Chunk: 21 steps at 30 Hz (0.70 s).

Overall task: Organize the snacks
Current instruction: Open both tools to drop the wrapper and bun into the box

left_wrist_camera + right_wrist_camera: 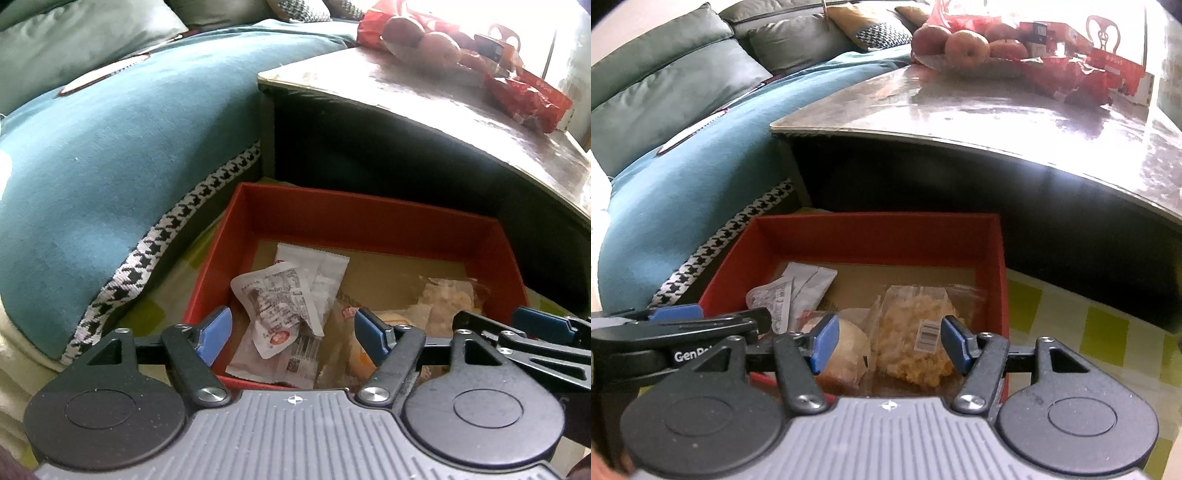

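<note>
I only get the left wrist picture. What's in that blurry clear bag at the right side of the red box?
Observer: The right wrist view shows the clear bag holding pale yellow crumbly pieces, with a barcode sticker on it.
Visitor: Where are the other tool's jaws?
Observer: The right gripper hangs over that bag, jaws apart, gripping nothing.
Visitor: Are those round things up top fruit?
Observer: Yes. The glare is milder there, and they are plainly apples, heaped on the table.
</note>
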Tool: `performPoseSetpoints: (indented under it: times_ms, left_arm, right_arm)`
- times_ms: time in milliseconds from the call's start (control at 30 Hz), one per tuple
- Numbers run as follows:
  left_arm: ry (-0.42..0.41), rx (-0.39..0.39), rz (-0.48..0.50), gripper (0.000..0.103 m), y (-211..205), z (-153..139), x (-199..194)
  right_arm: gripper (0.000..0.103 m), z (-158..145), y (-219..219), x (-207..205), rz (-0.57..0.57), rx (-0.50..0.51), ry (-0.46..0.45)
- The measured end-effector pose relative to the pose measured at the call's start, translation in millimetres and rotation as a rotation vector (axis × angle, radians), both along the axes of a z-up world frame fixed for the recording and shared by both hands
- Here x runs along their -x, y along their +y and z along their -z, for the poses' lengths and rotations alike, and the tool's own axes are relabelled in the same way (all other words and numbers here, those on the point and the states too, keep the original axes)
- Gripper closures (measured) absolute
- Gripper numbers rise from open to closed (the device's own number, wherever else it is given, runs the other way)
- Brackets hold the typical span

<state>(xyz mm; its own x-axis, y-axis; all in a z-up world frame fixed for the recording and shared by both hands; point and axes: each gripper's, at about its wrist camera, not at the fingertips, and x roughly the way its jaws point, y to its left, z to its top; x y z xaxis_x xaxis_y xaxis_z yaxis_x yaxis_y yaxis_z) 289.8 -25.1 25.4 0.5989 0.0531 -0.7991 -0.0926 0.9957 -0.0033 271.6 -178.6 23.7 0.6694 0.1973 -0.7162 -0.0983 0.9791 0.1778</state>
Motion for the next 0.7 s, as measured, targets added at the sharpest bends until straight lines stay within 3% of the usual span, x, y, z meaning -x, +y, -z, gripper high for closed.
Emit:
performPoseSetpoints:
  times_ms: [333,700]
  left_arm:
    - [0.001,0.031,0.017,0.022,1.9,-7.9,29.1]
    - [0.073,0.032,0.019,0.022,14.1,2.4,67.2]
  right_arm:
    - [0.039,-7.4,-5.2,33.9,0.000,-0.006,-0.002]
    - [0.038,2.6,0.4,66.6,-0.027,0.009,0.033]
